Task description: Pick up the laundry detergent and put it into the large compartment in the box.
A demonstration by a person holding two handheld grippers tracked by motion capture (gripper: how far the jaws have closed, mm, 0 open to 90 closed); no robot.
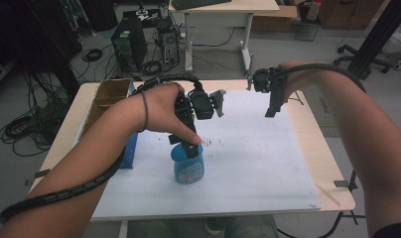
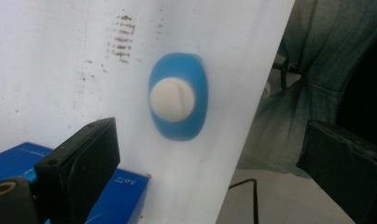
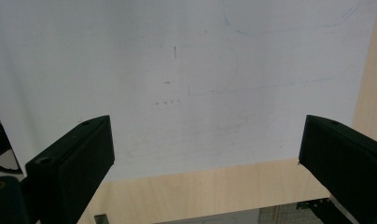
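Seen from above, at far left on the desk (image 1: pixel 307 144): a cardboard box (image 1: pixel 106 96) at the edge, a blue carton (image 1: pixel 130 151) just beside the white sheet (image 1: pixel 258 168). Next over, upright on the sheet near its front-left part: a blue bottle (image 1: pixel 188 167), long axis vertical, white cap (image 2: pixel 171 99) pointing straight up into the lens of the left gripper view. Directly above it, the left claw (image 1: pixel 192 148), aimed downward, jaws spread wide to either side of the bottle and touching nothing — a stance that looks set for a top-down grab, the opening broad enough to pass the bottle's shoulders. Brown smudges (image 2: pixel 122 37) on the sheet just beyond the bottle. Further right, held high and well clear of the bottle: the right claw (image 1: pixel 272 112), likewise wide apart and empty, pointed down at bare sheet near the desk's far edge, seemingly parked out of the way while the left does the work. On the floor behind, a computer tower (image 1: pixel 129 44) and loose cables.
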